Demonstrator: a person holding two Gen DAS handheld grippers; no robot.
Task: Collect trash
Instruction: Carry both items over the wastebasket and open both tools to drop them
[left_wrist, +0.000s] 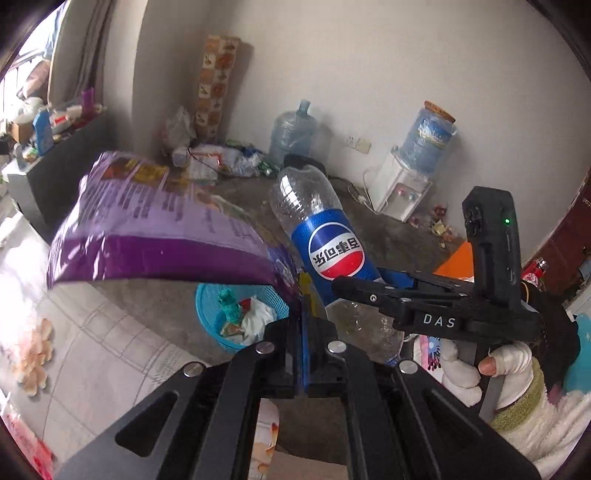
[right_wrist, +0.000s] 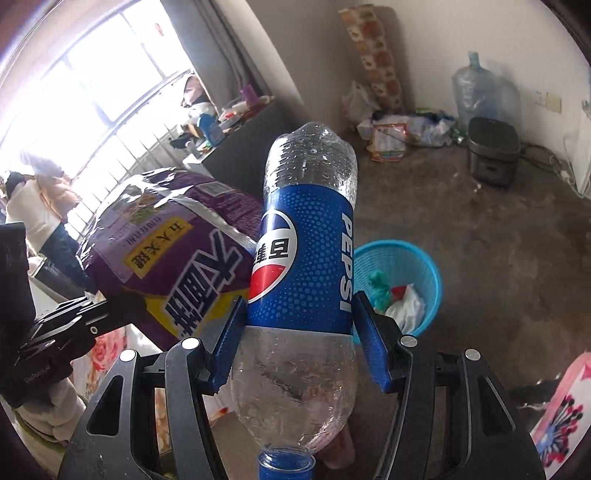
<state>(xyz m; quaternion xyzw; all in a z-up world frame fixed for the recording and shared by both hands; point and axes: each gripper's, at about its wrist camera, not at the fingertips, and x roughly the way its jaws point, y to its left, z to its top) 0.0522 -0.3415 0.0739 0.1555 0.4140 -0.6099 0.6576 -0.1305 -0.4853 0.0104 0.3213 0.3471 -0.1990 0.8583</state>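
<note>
Left gripper (left_wrist: 303, 295) is clamped flat on the corner of a purple snack bag (left_wrist: 162, 236), pinching only the thin film so the bag hangs out ahead of the fingers and bows under its own weight. In the right wrist view the bag's face shows large white Chinese characters and a yellow band of smaller ones, all upside down; I cannot read them reliably.

Just right of the bag, the right gripper (right_wrist: 299, 332) grips an empty Pepsi bottle (right_wrist: 306, 258) across its waist, blue pads (right_wrist: 373, 347) pressing at the lower edge of the label. The bottle is held inverted, blue cap toward the camera and base pointing away, which is probably just how it was picked up. Its label reads "PEPSI" down one side, beside the red, white and blue globe with Chinese characters across it. The right gripper's body carries the letters "DAS" in the left wrist view.

Both items hang in the air above and just short of the blue basket (right_wrist: 432, 266) on the concrete floor (right_wrist: 498, 258), which already holds crumpled scraps. Judging by this, they are being carried there for dropping.
</note>
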